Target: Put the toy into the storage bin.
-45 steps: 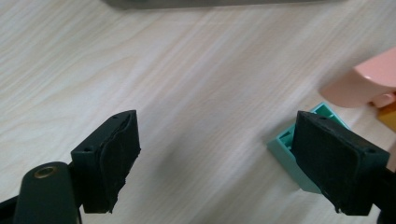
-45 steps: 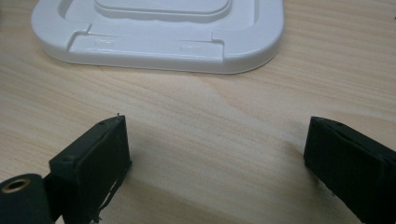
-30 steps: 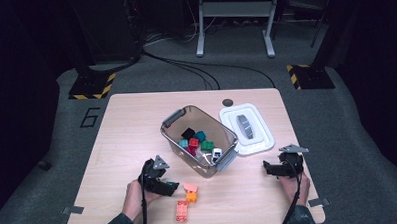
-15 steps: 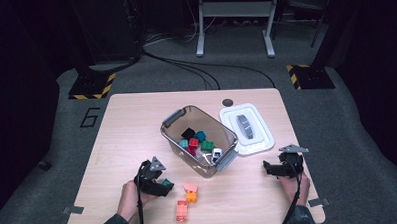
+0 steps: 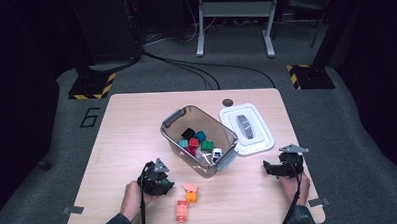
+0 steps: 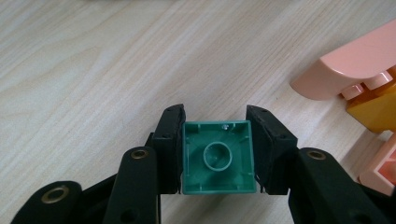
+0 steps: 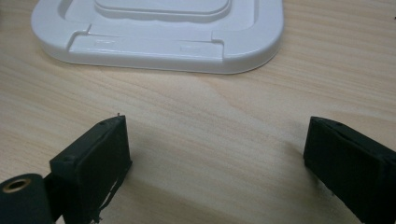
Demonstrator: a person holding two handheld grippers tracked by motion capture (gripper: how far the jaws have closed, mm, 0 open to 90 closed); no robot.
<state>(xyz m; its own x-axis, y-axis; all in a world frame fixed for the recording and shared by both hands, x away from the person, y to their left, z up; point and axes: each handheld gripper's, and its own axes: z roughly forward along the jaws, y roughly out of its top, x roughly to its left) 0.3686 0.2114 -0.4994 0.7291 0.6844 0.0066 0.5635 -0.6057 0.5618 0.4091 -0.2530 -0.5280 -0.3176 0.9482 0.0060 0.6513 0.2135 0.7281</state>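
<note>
The high view looks forward and down from above the near side, taking in the whole counter point(image 5: 137, 124) from afar. The left gripper view sits close over the near-left counter, sharing the pink brick point(image 6: 350, 65) point(image 5: 190, 187). The right gripper view, low and close, faces the white lid point(image 7: 159, 42) point(image 5: 247, 128).

In the left gripper view, the pads point(image 6: 170, 147) cover two sides of the green brick point(image 6: 217, 158); its studded face is turned away. The pink brick point(image 6: 355, 65) beyond the right pad is cut off by the edge. The lid point(image 7: 159, 35) ahead of the right gripper's pads runs past the top edge.
</note>
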